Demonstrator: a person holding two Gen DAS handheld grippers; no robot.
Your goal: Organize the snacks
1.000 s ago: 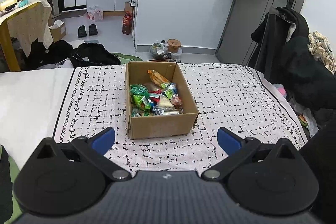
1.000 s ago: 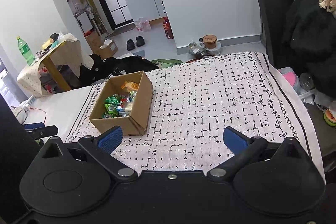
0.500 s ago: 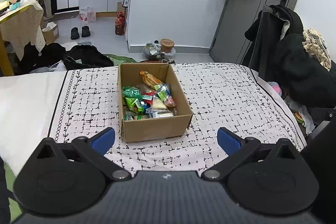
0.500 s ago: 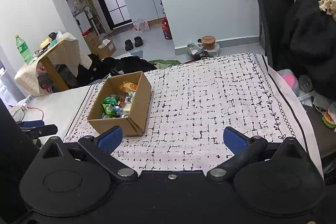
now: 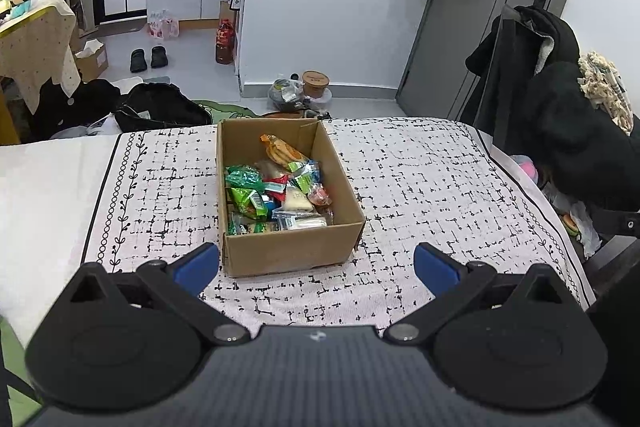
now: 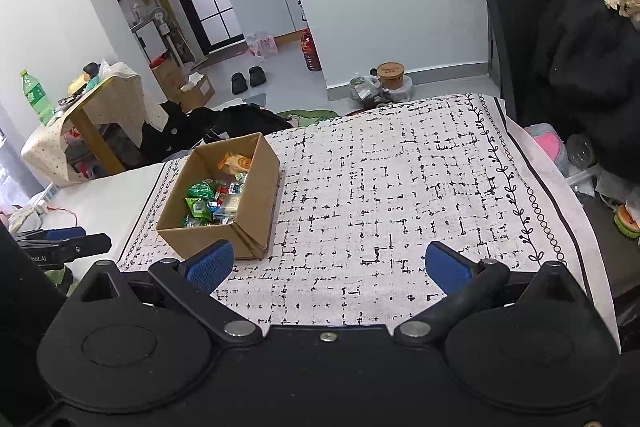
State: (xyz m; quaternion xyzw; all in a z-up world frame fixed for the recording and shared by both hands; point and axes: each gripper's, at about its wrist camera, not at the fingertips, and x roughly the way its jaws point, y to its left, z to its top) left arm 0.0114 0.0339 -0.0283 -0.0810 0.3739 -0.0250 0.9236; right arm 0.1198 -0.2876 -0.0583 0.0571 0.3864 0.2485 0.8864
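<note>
An open cardboard box [image 5: 292, 251] stands on the patterned tablecloth [image 5: 420, 187]. It holds several wrapped snacks [image 5: 276, 187], green, red, white and orange. My left gripper [image 5: 316, 267] is open and empty, just in front of the box's near wall. The box also shows in the right wrist view [image 6: 256, 211], at the left, with the snacks [image 6: 212, 195] inside. My right gripper [image 6: 328, 265] is open and empty over bare cloth [image 6: 400, 187] to the right of the box. The left gripper's finger [image 6: 64, 245] shows at the left edge.
The table's far edge drops to a floor with dark bags [image 5: 160, 107], a tub and packets [image 5: 304, 89]. A chair draped in black coats [image 5: 568, 115] stands close at the right edge. A small covered table [image 6: 92, 123] stands at the left.
Both grippers have drawn slightly back and the left one shifted a little right relative to the box. Both stay open. The box and snacks have not moved.
</note>
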